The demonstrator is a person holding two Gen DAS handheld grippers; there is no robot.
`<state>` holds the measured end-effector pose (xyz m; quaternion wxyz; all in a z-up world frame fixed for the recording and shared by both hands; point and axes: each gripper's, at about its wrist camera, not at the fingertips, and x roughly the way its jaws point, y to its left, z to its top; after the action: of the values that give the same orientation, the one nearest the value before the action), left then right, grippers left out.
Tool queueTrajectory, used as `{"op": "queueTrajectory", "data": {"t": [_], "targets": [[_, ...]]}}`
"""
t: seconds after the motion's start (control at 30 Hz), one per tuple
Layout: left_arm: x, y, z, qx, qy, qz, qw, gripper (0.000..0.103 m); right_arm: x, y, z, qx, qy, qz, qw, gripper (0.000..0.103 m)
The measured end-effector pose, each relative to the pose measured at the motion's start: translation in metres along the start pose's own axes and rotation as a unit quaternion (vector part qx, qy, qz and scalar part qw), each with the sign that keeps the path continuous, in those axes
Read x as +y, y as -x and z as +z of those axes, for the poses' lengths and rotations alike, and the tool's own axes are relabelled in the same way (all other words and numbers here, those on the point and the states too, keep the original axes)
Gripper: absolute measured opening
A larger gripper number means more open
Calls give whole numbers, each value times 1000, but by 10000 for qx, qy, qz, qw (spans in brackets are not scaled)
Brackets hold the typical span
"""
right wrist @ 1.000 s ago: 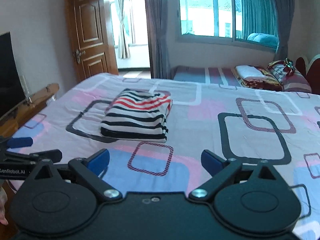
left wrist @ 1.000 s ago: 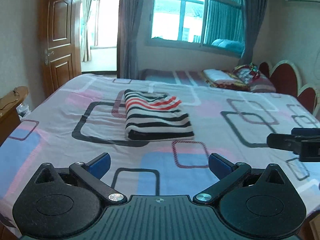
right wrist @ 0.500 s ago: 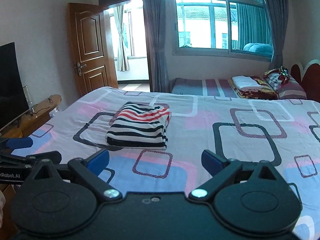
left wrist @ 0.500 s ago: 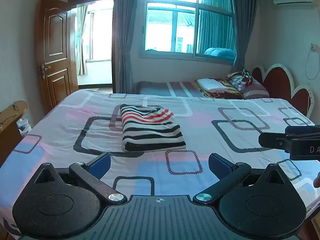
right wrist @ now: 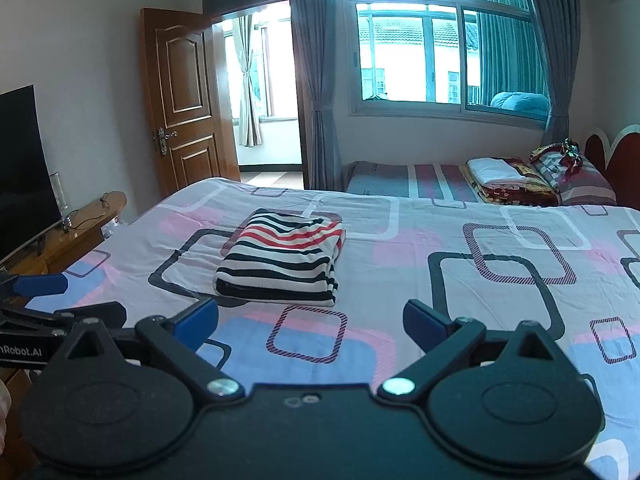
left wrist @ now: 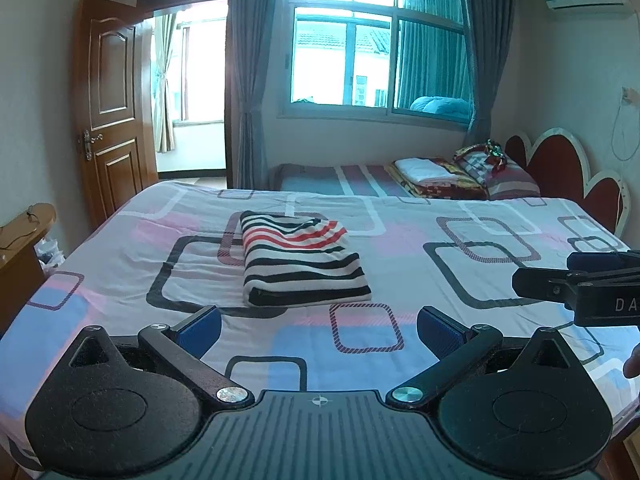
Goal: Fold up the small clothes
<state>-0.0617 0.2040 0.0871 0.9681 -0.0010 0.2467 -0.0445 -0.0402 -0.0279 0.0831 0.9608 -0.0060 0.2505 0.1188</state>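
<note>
**Striped garment folded on bed; both claws empty**

We find the striped garment [left wrist: 302,260] folded into a compact rectangle, lying flat on the patterned bed sheet [left wrist: 400,236] toward the bed's left half. Our left claw [left wrist: 318,330] is spread wide, holding nothing. Our right claw [right wrist: 310,322] is likewise spread and empty. Both sit well short of the garment.

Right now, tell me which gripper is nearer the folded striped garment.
Left, narrowly. The left gripper faces the striped garment almost head-on; the right gripper stands off to its right, both short of it, jaws open.
</note>
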Motion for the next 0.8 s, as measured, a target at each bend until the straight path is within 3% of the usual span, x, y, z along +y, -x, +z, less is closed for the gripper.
{"op": "queueTrajectory", "data": {"t": [0.8], "targets": [[1,3,3,-32,-11,28,10000,103,-5,0,1,-11,29,50,10000,99]]}}
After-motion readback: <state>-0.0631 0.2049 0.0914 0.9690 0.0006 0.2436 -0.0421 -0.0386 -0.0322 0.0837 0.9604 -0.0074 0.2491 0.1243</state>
